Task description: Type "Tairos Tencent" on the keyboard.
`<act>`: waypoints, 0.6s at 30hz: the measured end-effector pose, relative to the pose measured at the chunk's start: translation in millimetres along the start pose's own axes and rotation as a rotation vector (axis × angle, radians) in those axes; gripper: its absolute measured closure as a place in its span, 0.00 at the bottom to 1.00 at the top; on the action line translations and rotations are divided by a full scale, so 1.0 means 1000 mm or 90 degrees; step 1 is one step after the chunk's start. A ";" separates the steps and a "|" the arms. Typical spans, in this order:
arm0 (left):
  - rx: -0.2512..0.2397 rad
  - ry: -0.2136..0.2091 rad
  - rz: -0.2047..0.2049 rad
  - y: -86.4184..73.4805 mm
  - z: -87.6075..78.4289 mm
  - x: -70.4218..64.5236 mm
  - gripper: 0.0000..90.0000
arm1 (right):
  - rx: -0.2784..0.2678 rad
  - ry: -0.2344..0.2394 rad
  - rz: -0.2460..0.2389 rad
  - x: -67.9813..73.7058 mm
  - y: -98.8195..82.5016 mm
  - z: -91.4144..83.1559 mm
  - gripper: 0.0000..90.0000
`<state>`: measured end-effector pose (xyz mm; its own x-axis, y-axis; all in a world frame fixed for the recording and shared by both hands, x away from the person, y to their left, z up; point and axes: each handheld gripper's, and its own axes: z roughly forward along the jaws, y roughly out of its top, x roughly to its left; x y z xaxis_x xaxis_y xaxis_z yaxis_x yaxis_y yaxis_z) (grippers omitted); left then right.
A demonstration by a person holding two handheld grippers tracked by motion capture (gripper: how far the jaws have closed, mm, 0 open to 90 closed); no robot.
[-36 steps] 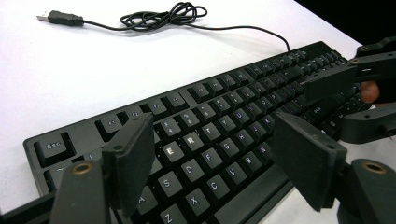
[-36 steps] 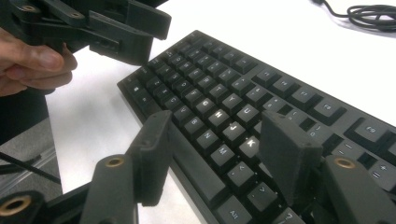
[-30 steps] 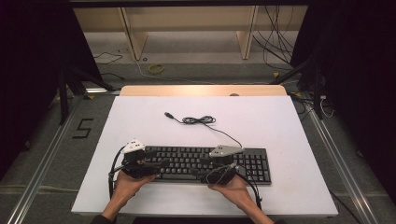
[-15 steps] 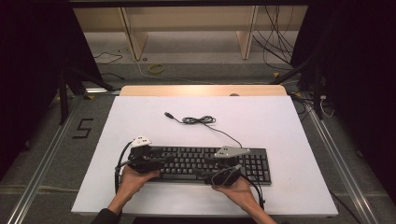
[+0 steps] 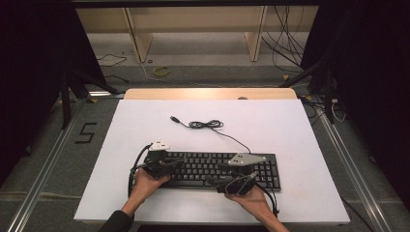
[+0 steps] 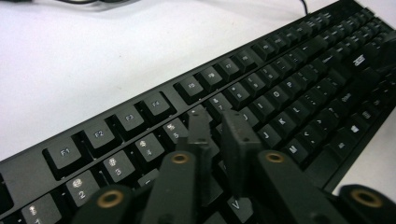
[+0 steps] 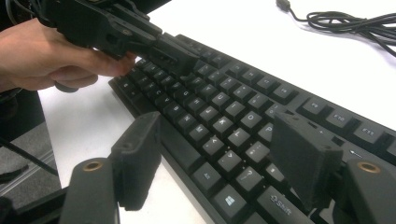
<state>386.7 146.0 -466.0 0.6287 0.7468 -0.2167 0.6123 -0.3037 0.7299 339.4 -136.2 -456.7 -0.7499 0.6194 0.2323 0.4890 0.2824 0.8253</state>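
A black keyboard [image 5: 263, 170] lies near the front edge of the white table [image 5: 300, 130], with its cable [image 5: 207, 124] coiled behind it and ending in a loose USB plug [image 5: 175, 119]. My left gripper [image 5: 178, 165] hovers over the keyboard's left half, tips [image 6: 219, 133] just above the number and letter rows. Its jaws have just been closing and now stand together with nothing between them. My right gripper [image 5: 218, 180] points left along the keyboard's front edge. Its jaws [image 7: 219, 158] have just been opening and straddle the bottom key rows without touching. The left gripper [image 7: 180, 58] also shows in the right gripper view.
A wooden strip [image 5: 208, 94] runs along the table's far edge. Beyond it are shelf legs [image 5: 136, 38], floor cables [image 5: 285, 43] and a yellow ring [image 5: 162, 71]. Metal rails [image 5: 43, 169] flank the table.
My left gripper has moved right, onto the keyboard's left half, and its jaws have come together. The right gripper stays in about the same place with its jaws a little wider.
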 end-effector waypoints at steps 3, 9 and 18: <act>0.002 -0.001 -0.002 0.000 0.002 0.001 0.97 | -0.001 -0.003 0.001 -0.001 -0.001 -0.003 0.37; 0.011 -0.003 0.004 0.000 0.006 0.001 0.99 | -0.006 -0.005 0.003 -0.001 -0.002 -0.006 0.36; 0.019 -0.001 0.006 0.000 0.011 0.000 0.99 | -0.006 -0.008 0.003 -0.001 -0.005 -0.010 0.35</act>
<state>392.0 139.7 -473.2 0.6346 0.7434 -0.2111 0.6212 -0.3282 0.7116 333.8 -145.3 -455.8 -0.7420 0.6295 0.2305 0.4885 0.2723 0.8290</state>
